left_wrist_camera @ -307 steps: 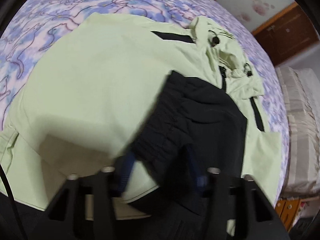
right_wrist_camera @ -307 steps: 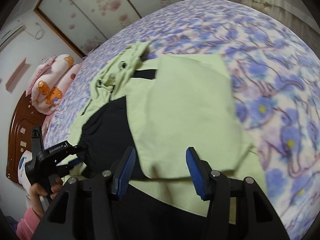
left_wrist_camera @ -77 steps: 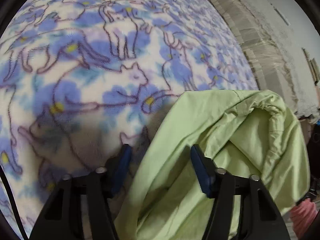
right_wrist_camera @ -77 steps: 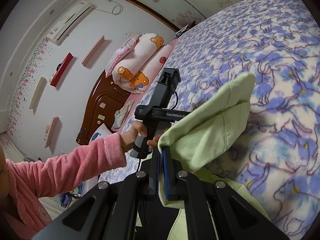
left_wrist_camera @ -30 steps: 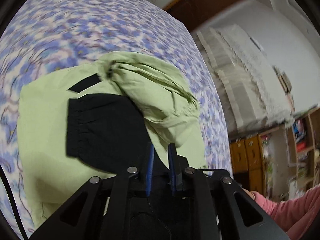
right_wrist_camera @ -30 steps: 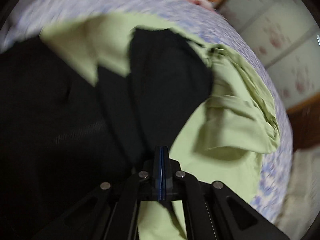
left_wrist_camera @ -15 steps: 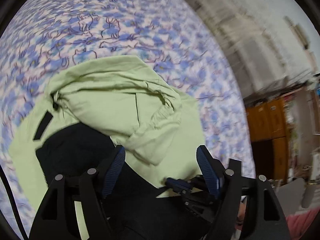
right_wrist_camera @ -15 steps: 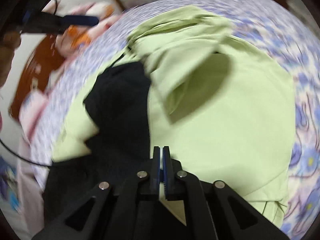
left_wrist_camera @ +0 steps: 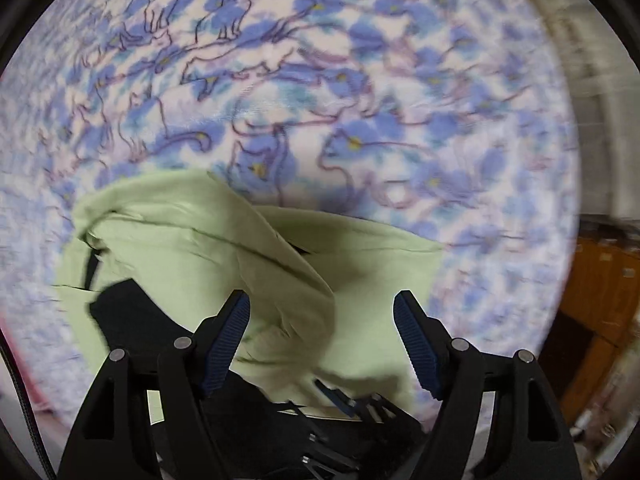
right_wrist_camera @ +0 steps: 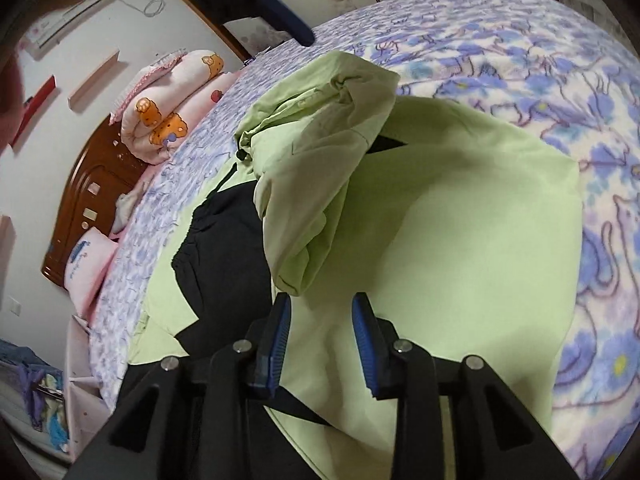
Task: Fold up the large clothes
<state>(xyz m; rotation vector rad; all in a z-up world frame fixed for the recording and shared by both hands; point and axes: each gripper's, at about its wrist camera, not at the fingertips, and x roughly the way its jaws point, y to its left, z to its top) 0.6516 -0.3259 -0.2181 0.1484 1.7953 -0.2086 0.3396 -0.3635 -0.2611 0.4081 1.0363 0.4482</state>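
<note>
Covering the bed is a fleece blanket (left_wrist_camera: pixel 280 80) printed with blue cats; your pale green jacket (right_wrist_camera: pixel 460 240) lies folded on it, hood flopped over a black lining panel (right_wrist_camera: pixel 228 240). Your left hand-held gripper (left_wrist_camera: pixel 320 340) stands spread wide above the hood, pinching nothing. Your right hand-held gripper (right_wrist_camera: pixel 320 336) has just been opening, nothing between its pads. At ten o'clock: wooden headboard (right_wrist_camera: pixel 80 200), rolled bear-print quilt (right_wrist_camera: pixel 172 104).
</note>
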